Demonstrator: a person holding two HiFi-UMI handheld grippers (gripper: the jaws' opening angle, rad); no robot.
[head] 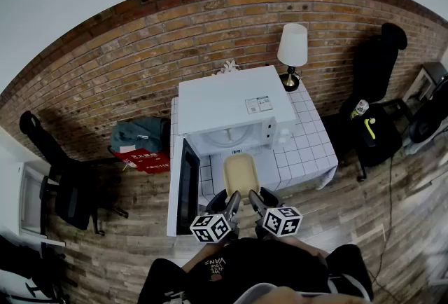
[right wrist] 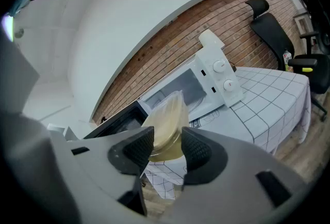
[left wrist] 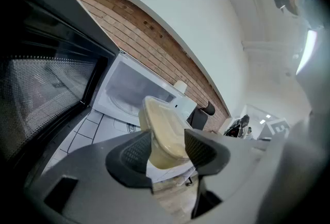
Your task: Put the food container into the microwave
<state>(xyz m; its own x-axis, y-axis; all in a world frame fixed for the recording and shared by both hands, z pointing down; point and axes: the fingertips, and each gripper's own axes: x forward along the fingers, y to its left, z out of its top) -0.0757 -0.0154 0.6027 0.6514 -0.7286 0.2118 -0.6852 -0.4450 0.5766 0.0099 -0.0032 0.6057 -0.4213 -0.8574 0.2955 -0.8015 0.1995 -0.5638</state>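
Note:
A tan, lidded food container [head: 240, 174] hangs in the air just in front of the white microwave [head: 234, 105], whose door [head: 186, 183] stands swung out to the left. Both grippers hold it by its near edge. My left gripper [head: 229, 204] is shut on the container [left wrist: 164, 135] at its left corner. My right gripper [head: 255, 202] is shut on the container [right wrist: 166, 126] at its right corner. The microwave cavity [head: 227, 136] with its glass plate shows beyond the container. In both gripper views the container stands tilted on edge between the pads.
The microwave stands on a table with a white grid cloth [head: 308, 145]. A lamp [head: 292, 52] is at the back right of it. A black office chair [head: 374, 129] with a bottle is at right, a grey bag [head: 140, 134] and another chair [head: 63, 187] at left.

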